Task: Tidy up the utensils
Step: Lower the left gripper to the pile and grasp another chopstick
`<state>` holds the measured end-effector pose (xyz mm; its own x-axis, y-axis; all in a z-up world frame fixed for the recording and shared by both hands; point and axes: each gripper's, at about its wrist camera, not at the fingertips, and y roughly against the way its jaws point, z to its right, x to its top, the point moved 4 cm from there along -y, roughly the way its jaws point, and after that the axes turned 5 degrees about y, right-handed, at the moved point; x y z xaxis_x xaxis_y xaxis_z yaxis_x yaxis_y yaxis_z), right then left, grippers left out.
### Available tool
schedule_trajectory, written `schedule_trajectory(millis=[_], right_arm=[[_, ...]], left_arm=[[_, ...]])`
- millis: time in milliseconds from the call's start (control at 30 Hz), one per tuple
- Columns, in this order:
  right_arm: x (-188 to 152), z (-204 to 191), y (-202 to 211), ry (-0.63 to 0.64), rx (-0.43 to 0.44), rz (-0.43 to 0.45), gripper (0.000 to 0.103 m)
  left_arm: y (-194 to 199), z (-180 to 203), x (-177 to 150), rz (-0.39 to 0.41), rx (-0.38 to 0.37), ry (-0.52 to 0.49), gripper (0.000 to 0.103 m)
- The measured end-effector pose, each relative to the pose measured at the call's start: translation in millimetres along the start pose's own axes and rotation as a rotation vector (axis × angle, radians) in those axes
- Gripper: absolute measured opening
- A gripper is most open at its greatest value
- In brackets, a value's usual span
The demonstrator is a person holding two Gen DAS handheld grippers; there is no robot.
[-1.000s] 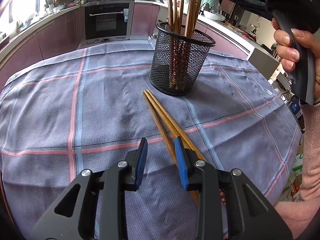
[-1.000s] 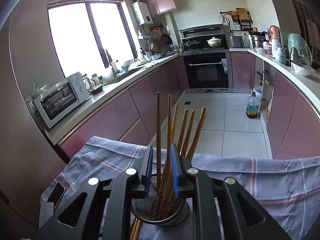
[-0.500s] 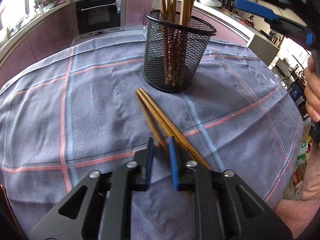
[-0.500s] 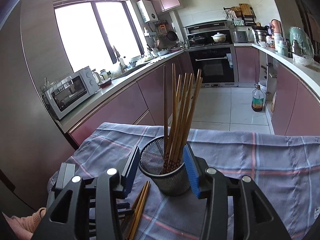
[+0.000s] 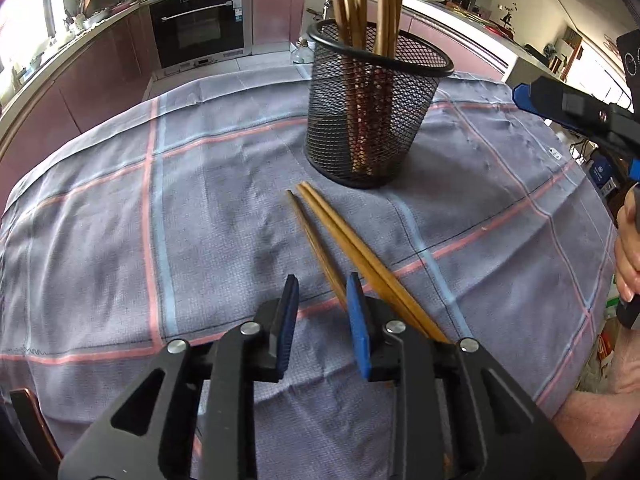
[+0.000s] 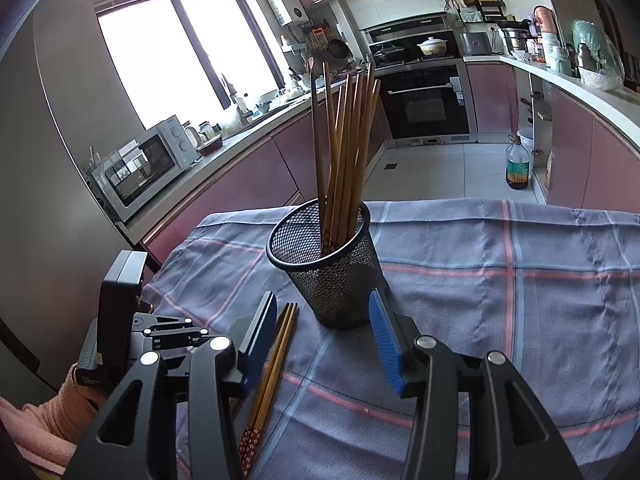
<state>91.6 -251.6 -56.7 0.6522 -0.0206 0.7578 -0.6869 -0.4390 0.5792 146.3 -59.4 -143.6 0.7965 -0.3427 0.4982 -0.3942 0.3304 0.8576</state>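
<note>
A black mesh cup [image 5: 376,108] [image 6: 332,276] stands on the checked cloth, with several wooden chopsticks [image 6: 344,152] upright in it. Three more chopsticks [image 5: 340,232] [image 6: 280,352] lie loose on the cloth just in front of the cup. My left gripper [image 5: 324,292] hovers low over their near part. Its jaws are opening, and the leftmost stick runs along the inner edge of the right pad without being pressed. My right gripper [image 6: 324,308] is a little short of the cup. Its jaws are opening wide with nothing gripped between them.
The blue-grey cloth with pink stripes [image 5: 160,200] covers a round table whose edge drops off all around. Kitchen counters, an oven [image 6: 428,100] and a microwave [image 6: 140,168] lie beyond. An oil bottle [image 6: 518,168] stands on the floor. A person's hand [image 5: 628,248] holds the right gripper.
The left jaws narrowed over the loose chopsticks, then spread again. The right gripper came down and back from over the cup and its jaws widened.
</note>
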Motion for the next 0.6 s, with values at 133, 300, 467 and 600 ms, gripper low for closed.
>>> schedule_trajectory(millis=[133, 300, 467, 600], right_arm=[[-6.6, 5.2, 0.7, -0.019, 0.008, -0.010, 0.046], [-14.4, 9.6, 1.9, -0.036, 0.018, -0.019, 0.047], [-19.7, 10.2, 0.4, -0.036, 0.024, -0.030, 0.047], [-22.4, 8.2, -1.3, -0.027, 0.030, -0.038, 0.048]], left_arm=[[-8.6, 6.0, 3.0, -0.023, 0.028, -0.025, 0.030], [-9.6, 1.5, 7.3, -0.040, 0.047, -0.018, 0.013], [-6.7, -4.1, 6.0, -0.052, 0.032, -0.015, 0.012], [-7.0, -7.3, 4.9, -0.067, 0.033, -0.035, 0.015]])
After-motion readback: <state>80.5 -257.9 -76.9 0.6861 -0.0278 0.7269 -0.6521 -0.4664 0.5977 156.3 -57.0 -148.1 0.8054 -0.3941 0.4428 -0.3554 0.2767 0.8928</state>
